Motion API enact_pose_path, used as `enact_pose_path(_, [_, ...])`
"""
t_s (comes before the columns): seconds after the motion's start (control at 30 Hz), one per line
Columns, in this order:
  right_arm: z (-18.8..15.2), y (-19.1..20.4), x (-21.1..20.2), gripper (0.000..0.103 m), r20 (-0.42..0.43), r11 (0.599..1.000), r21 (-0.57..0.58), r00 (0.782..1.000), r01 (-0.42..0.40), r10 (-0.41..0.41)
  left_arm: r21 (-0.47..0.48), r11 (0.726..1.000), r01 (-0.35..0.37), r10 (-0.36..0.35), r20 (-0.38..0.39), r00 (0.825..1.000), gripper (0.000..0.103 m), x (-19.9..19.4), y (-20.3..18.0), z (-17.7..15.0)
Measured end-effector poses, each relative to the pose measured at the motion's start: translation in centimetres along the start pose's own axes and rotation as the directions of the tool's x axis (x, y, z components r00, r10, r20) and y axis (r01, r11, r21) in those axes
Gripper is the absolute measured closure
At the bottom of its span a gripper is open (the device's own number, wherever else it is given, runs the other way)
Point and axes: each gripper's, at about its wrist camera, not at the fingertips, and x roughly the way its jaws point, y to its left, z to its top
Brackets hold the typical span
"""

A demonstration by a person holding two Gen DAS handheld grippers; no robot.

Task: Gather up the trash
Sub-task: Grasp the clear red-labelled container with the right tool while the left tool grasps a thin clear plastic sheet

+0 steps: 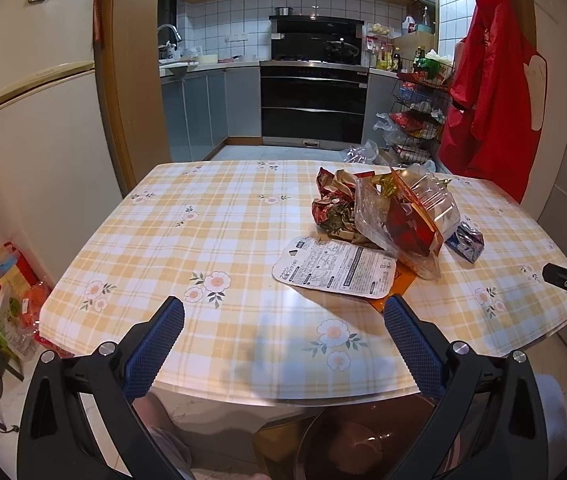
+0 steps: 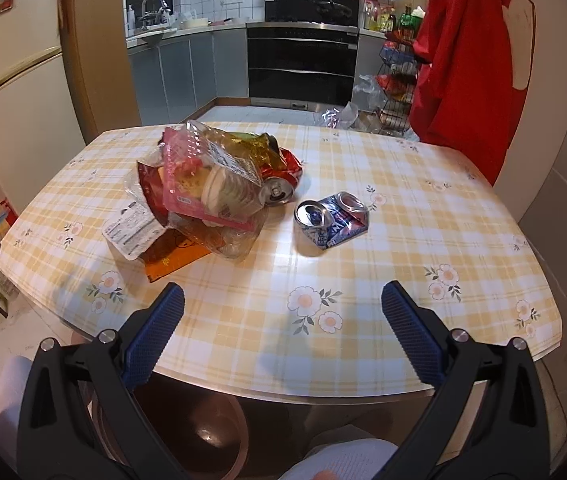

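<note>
The left tool (image 1: 283, 316) hovers over the near edge of the surface (image 1: 211, 240), its blue fingers (image 1: 161, 336) spread wide with nothing between them; the right tool (image 2: 282, 306) hangs likewise over the near edge, its jaws spread and empty.

In the left wrist view the trash lies toward one o'clock of the tool: a white printed card (image 1: 333, 266) lies flat nearest, just beyond the right finger; behind it, touching, a clear plastic package (image 1: 411, 216) with red and gold inside; at its eleven o'clock side a crumpled foil wrapper (image 1: 333, 204); a crushed blue can (image 1: 465, 240) sits just beside the package at three o'clock.

In the right wrist view the heap sits at eleven o'clock: the clear plastic package (image 2: 211, 188) on top, the white printed card (image 2: 131, 230) at its nine o'clock side, an orange paper (image 2: 175, 258) underneath, a crushed red can (image 2: 281, 180) touching it at two o'clock; the crushed blue can (image 2: 333, 218) lies apart, near twelve o'clock.

Below the surface's near edge stands a brown bin (image 2: 203, 436); beyond, a kitchen with a black oven (image 2: 301, 68) and a red garment (image 2: 467, 56) hanging at two o'clock.
</note>
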Motion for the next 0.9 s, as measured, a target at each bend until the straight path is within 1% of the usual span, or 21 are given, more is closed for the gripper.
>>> enact_pose_path(0.27, [-0.6,-0.8,2.3,0.006,-0.046,1.000,-0.002,0.999,-0.008,0.008,0.038,0.999,0.027,-0.025,-0.039,0.999,0.006,2.0,-0.8,-0.5])
enact_pose_path(0.37, [-0.7,-0.8,3.2,0.006,-0.058,1.000,-0.012,0.998,-0.003,0.003,0.075,0.996,0.056,-0.052,-0.048,0.997,0.011,3.2,-1.7,-0.8])
enact_pose_path(0.43, [-0.8,-0.9,3.9,0.006,-0.069,1.000,-0.010,0.998,-0.003,0.003,0.124,0.990,0.065,-0.060,-0.039,0.997,0.011,4.4,-2.7,-1.1])
enact_pose_path(0.5, [-0.8,-1.1,4.8,0.006,-0.079,1.000,-0.007,0.997,-0.003,0.002,0.193,0.979,0.066,-0.061,-0.034,0.998,0.011,6.0,-4.1,-1.4])
enact_pose_path(0.53, [-0.7,-1.1,5.2,0.006,-0.084,1.000,-0.007,0.996,-0.002,0.002,0.248,0.967,0.056,-0.049,-0.034,0.998,0.011,7.2,-5.2,-1.6])
enact_pose_path(0.6, [-0.5,-1.3,5.9,0.006,-0.089,1.000,-0.003,0.996,-0.001,0.001,0.321,0.945,0.054,-0.044,-0.041,0.998,0.012,9.5,-7.0,-2.0])
enact_pose_path(0.7, [-0.1,-1.3,6.7,0.006,-0.097,1.000,-0.005,0.995,-0.005,0.004,0.369,0.926,0.086,-0.067,-0.064,0.996,0.014,12.6,-8.6,-2.1])
enact_pose_path(0.87, [0.9,-1.2,7.8,0.006,-0.103,1.000,-0.019,0.995,-0.010,0.008,0.411,0.907,0.089,-0.072,-0.056,0.996,0.017,16.1,-10.0,-1.8])
enact_pose_path(0.9, [1.1,-1.2,8.1,0.006,-0.106,1.000,-0.021,0.994,-0.012,0.010,0.428,0.899,0.094,-0.080,-0.051,0.995,0.017,16.7,-10.3,-1.9])
